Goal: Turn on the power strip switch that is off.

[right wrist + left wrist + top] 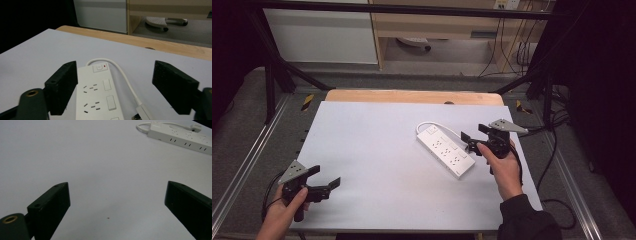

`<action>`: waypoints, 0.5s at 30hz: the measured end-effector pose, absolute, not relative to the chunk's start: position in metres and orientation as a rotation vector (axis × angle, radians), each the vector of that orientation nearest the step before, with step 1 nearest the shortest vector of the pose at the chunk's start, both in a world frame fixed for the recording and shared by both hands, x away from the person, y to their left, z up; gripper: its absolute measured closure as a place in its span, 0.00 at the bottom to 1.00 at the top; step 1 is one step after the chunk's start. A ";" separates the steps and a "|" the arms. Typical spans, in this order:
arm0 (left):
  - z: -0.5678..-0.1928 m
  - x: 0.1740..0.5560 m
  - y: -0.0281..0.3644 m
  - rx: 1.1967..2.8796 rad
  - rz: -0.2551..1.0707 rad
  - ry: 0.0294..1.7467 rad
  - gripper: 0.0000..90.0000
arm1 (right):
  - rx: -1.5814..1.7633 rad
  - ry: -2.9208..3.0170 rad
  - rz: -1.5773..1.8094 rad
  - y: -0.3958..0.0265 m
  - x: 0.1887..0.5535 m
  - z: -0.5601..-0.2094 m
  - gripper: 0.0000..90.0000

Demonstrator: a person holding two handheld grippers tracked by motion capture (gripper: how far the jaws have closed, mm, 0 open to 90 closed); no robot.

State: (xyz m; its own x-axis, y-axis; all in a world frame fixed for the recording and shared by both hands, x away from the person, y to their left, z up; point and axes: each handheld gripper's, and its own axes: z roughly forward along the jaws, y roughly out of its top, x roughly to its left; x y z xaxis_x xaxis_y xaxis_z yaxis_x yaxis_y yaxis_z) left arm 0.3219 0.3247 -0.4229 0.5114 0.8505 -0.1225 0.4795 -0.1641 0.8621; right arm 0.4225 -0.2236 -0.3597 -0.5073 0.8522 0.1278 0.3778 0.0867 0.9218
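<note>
Right gripper view: unbranded white power strip point(100, 92), red-marked switch point(100, 67)

Even, soft light falls from overhead on the pale table point(377, 150), which reads bright while the room around it sinks into near black at both sides of the high view. Shadows are faint: only a thin dark edge under the power strip point(445, 150) just ahead of the right gripper point(469, 142). The high view is slightly soft and grainy. In both gripper views the black jaws close to the lens are blurred and underexposed, showing little surface detail, and the table beyond them looks washed out, without glare.
</note>
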 end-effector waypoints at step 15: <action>-0.423 0.322 0.325 1.813 0.493 1.110 0.07 | 1.253 1.855 1.469 -0.221 0.435 -0.364 0.66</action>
State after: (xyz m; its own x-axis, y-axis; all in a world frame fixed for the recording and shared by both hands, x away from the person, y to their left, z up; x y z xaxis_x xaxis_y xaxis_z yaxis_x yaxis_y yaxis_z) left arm 0.3220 0.3245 -0.4229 0.5125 0.8501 -0.1210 0.4802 -0.1670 0.8611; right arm 0.4353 -0.2206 -0.3635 -0.4793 0.8598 0.1761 0.3686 0.0151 0.9295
